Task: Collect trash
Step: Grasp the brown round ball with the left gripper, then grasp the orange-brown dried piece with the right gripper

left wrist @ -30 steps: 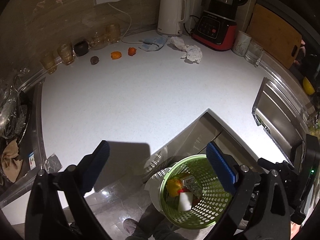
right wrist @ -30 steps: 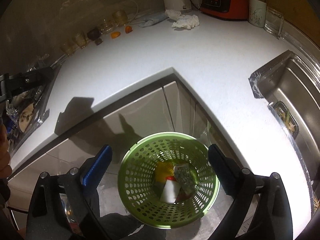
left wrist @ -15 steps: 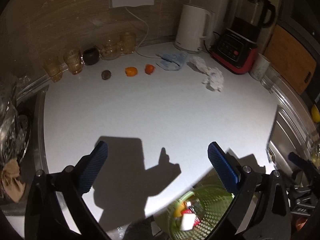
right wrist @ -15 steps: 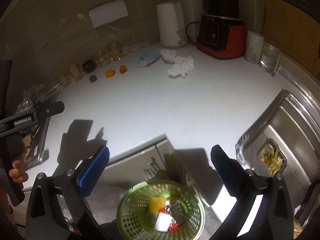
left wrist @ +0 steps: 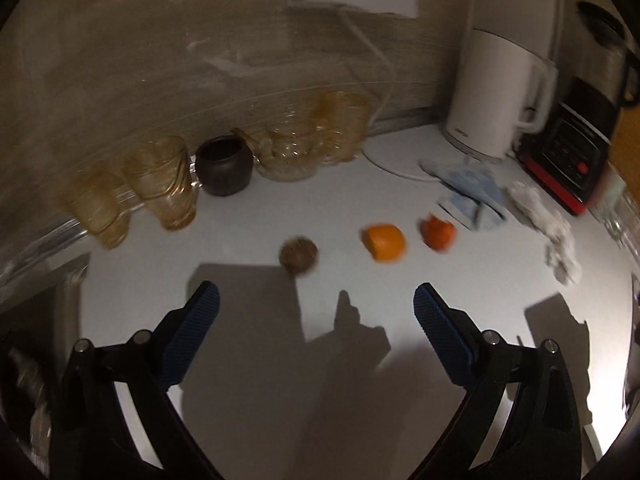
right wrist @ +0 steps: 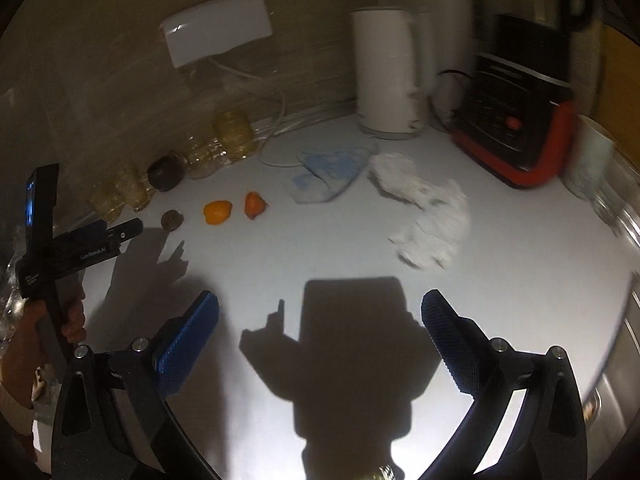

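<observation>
On the white counter point(left wrist: 360, 208) lie a brown round scrap point(left wrist: 298, 254), an orange peel piece point(left wrist: 385, 241) and a red-orange peel piece point(left wrist: 438, 232). They also show in the right wrist view: the brown scrap point(right wrist: 172, 220), the orange piece point(right wrist: 217, 211), the red-orange piece point(right wrist: 254, 205). A crumpled white tissue point(right wrist: 428, 212) and a blue-white cloth point(right wrist: 328, 174) lie further right. My left gripper point(left wrist: 316, 300) is open and empty, just short of the brown scrap. My right gripper point(right wrist: 320, 310) is open and empty over bare counter, short of the tissue.
Amber glasses point(left wrist: 160, 184), a dark pot point(left wrist: 224, 164) and a glass teapot point(left wrist: 292, 152) line the back wall. A white kettle point(left wrist: 492, 96) and a red-black blender base point(right wrist: 516, 132) stand at the back right. A steel sink edge point(right wrist: 624, 300) lies on the right.
Both grippers have moved from above the green basket of trash on the floor up and forward over the counter. The basket has left both views. The scraps and tissue are much closer.
</observation>
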The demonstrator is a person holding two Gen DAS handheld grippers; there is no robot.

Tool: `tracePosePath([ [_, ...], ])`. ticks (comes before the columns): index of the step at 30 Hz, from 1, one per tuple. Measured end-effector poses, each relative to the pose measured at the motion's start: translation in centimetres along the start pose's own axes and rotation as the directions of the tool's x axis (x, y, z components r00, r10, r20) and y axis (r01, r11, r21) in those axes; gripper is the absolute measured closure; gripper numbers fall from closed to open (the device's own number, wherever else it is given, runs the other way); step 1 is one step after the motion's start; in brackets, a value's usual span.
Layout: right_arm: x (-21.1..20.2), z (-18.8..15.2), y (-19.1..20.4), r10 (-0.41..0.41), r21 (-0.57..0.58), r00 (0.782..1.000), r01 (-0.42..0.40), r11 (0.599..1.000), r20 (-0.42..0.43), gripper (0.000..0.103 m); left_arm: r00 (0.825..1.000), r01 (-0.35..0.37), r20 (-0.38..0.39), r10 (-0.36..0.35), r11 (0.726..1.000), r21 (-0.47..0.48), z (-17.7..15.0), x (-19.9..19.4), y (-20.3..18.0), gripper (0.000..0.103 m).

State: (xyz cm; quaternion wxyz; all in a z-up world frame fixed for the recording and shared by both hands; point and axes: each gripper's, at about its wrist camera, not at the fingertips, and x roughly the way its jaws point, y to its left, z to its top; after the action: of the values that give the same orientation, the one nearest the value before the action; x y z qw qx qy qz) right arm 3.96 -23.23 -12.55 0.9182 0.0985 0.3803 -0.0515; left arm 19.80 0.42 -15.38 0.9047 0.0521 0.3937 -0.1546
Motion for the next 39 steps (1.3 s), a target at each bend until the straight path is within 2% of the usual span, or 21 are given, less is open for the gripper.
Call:
tracePosePath([
  [3,4.7,2.4,1.8,0.041,-0.032,0.999,-0.041,0.999,-0.015,0.002,1.0,0.017,-0.024,-0.017,1.0,0.011,1.2,3.1,0.9,0.019],
  [7,9.8,4.5,3.7,0.082,-0.061,0.996,-0.085,0.995,-0.042,0.002,0.999,0.022,-0.049,-0.02,0.999,0.033,1.8,5.9,0.9,0.022],
  [9,11.6,5.3,4.6,0.093,-0.075,0.994,-0.096,0.993,-0.05,0.002,0.998,0.024,-0.061,-0.021,0.999,0.038,2.0,6.9,0.8,0.03],
  [10,12.2,5.5,5.0,0.096,-0.08,0.994,-0.1,0.992,-0.054,0.002,0.997,0.031,-0.073,-0.028,0.999,0.036,2.0,7.4,0.8,0.033],
  [14,14.1,6.0,5.4,0.095,-0.093,0.993,-0.101,0.99,-0.069,0.002,0.993,0.045,-0.111,-0.039,0.998,0.048,1.6,9.0,0.6,0.057],
  [17,14.9,6.1,5.1,0.088,-0.097,0.993,-0.095,0.991,-0.076,0.002,0.993,0.018,-0.119,-0.01,0.998,0.062,1.3,9.8,0.3,0.07],
  [20,16.0,6.3,4.8,0.092,-0.101,0.992,-0.1,0.99,-0.088,0.003,0.993,0.024,-0.115,-0.019,0.999,0.043,1.4,10.1,0.5,0.07],
  [26,19.4,7.1,6.2,0.103,-0.15,0.984,-0.125,0.981,-0.143,0.022,0.994,0.028,-0.108,-0.025,0.999,0.028,1.2,9.4,0.7,0.07],
  [28,20.7,7.4,6.9,0.093,-0.171,0.981,-0.122,0.978,-0.168,0.033,0.994,0.035,-0.106,-0.032,0.999,0.022,1.1,8.6,0.9,0.07],
  [29,21.2,7.5,7.1,0.089,-0.177,0.98,-0.121,0.977,-0.175,0.035,0.994,0.039,-0.106,-0.037,0.999,0.018,1.0,8.4,0.9,0.07],
  [30,21.7,7.5,7.3,0.088,-0.18,0.979,-0.121,0.976,-0.184,0.043,0.993,0.045,-0.107,-0.044,0.999,0.015,1.0,8.1,0.9,0.07],
  [31,22.2,7.6,7.5,0.081,-0.184,0.977,-0.118,0.976,-0.199,0.056,0.993,0.051,-0.108,-0.049,0.999,0.012,1.0,7.9,0.9,0.07],
  [32,22.3,7.6,7.6,0.072,-0.192,0.979,-0.11,0.975,-0.192,0.061,0.993,0.057,-0.106,-0.056,0.998,0.011,1.0,7.6,0.8,0.07],
  [33,22.3,7.7,7.7,0.068,-0.197,0.979,-0.107,0.975,-0.194,0.076,0.992,0.066,-0.109,-0.064,0.998,0.017,1.0,7.4,0.8,0.07],
  [39,20.2,7.3,7.2,0.093,-0.161,0.979,-0.123,0.979,-0.182,0.08,0.993,0.067,-0.099,-0.064,0.997,0.025,0.7,5.0,0.0,0.07],
])
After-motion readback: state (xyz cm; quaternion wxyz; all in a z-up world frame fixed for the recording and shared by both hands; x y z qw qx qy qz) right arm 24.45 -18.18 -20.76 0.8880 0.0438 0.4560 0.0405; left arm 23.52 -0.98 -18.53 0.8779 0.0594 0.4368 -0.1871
